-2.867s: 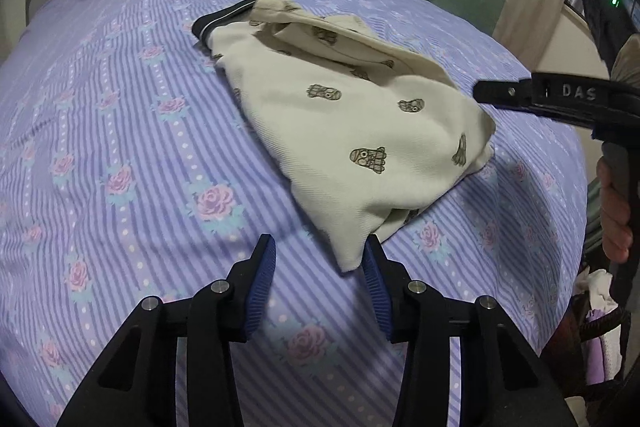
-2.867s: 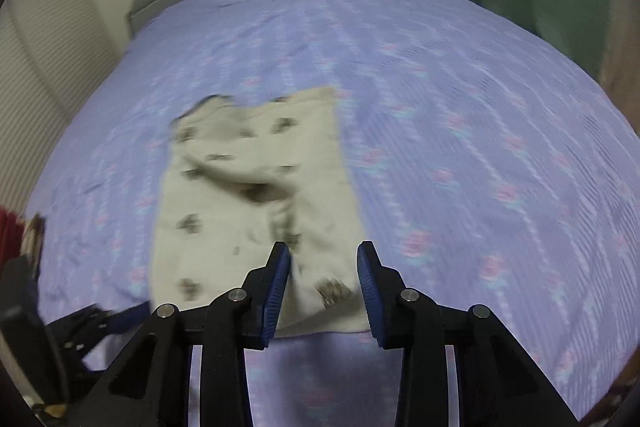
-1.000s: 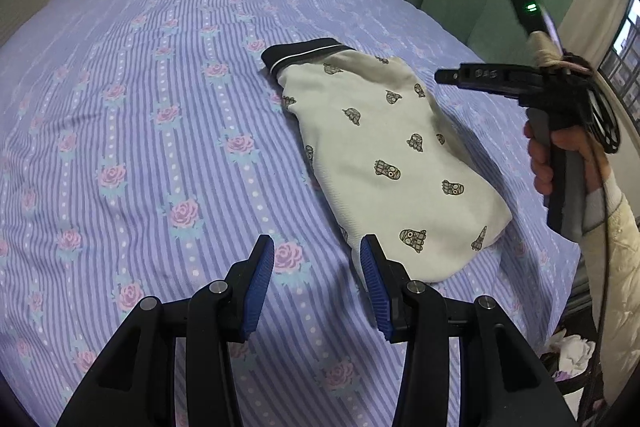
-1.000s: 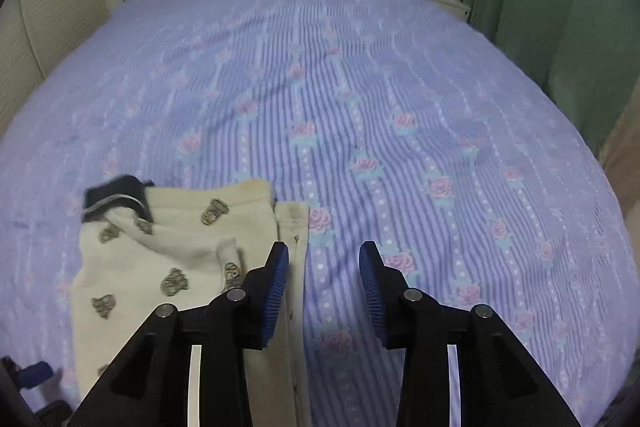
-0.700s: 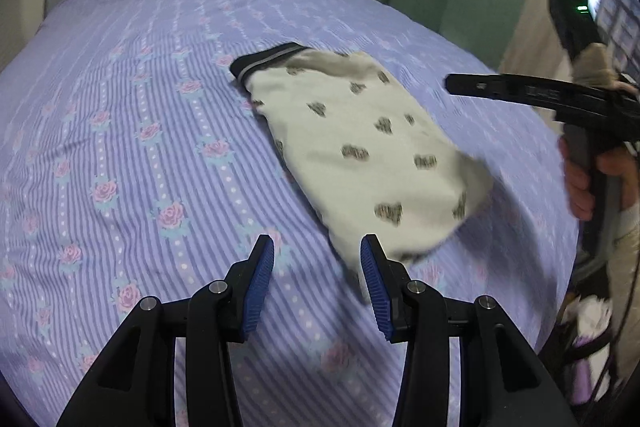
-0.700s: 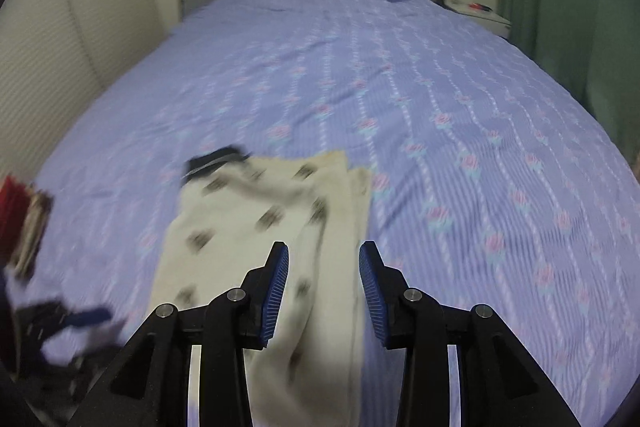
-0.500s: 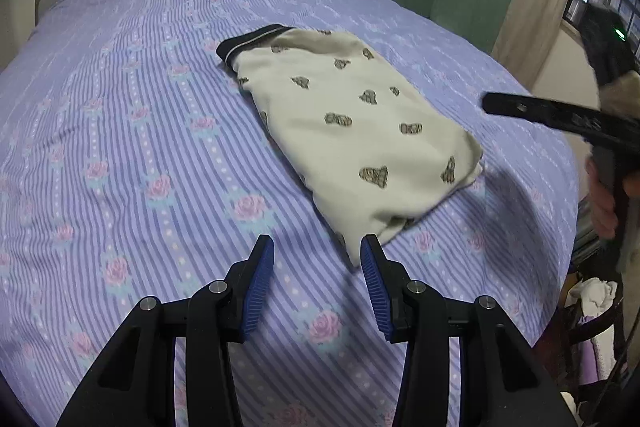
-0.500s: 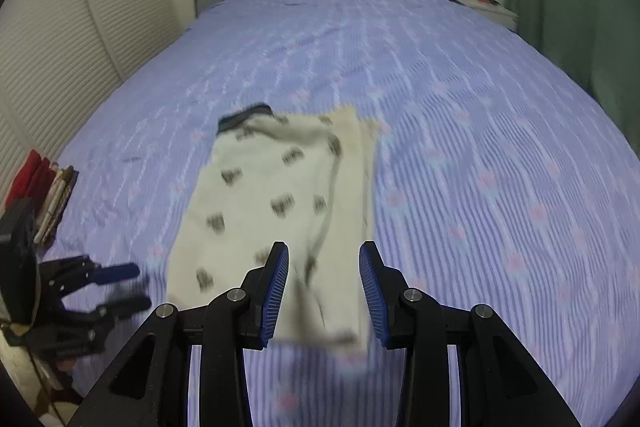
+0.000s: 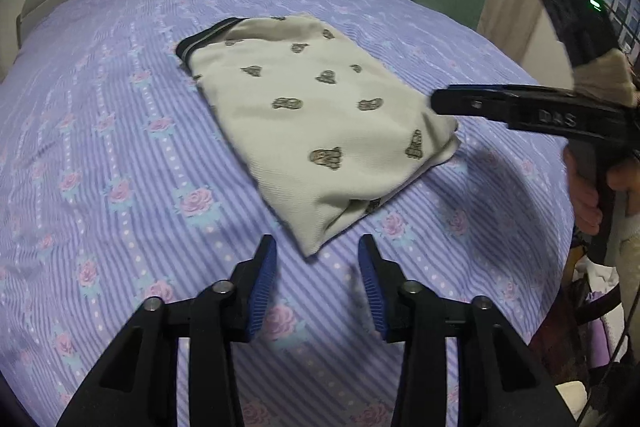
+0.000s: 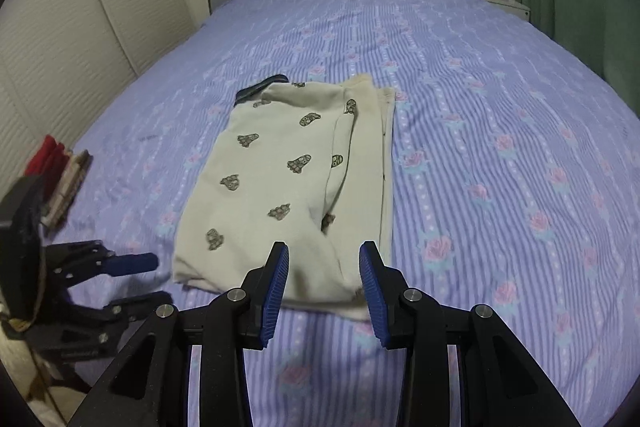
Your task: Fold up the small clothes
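folded cream garment on bed

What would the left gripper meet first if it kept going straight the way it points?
Probably the near corner of the folded cream garment, just ahead of the left gripper, whose jaws are closing on nothing; if pitched steeper, the purple bedsheet first.

left wrist: near corner, downward | right wrist: near edge | shared: garment
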`<state>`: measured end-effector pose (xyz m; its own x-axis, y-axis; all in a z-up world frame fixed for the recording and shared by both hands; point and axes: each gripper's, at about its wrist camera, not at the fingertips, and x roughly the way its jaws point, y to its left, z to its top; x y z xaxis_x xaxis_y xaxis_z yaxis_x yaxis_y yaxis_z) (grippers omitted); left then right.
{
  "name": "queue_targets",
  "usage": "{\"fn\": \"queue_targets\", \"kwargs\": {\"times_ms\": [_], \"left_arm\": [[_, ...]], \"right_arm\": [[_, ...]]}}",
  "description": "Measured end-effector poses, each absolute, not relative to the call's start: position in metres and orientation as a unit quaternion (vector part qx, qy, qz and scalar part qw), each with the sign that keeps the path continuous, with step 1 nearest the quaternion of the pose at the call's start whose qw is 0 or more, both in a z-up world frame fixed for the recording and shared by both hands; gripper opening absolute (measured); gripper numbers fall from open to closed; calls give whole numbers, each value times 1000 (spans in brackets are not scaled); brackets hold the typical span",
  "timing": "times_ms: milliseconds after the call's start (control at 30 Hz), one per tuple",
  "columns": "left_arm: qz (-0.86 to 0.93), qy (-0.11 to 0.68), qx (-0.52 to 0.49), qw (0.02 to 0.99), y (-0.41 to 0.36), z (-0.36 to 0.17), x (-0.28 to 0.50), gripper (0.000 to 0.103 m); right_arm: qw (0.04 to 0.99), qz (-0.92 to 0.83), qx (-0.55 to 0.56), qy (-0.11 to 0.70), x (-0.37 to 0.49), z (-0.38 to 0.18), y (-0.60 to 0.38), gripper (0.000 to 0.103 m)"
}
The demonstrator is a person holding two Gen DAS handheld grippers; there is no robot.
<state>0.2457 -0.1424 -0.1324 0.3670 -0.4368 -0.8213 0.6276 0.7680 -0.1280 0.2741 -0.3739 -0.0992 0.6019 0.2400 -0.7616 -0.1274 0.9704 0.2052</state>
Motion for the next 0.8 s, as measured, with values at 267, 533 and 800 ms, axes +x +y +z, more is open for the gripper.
{"fn": "queue_targets", "kwargs": {"times_ms": [267,533,800], "left_arm": [[-320,465,125,816,-153,-140,247,33],[-304,446,158,827,-165,-143,250,23],[-295,444,176,828,-167,-152,251,23]], "right_arm": [[875,122,100,458,286,-115,-377,16],[894,108,117,419,285,-88,-388,6],[893,117,92,426,271,-92,-389,24]]}}
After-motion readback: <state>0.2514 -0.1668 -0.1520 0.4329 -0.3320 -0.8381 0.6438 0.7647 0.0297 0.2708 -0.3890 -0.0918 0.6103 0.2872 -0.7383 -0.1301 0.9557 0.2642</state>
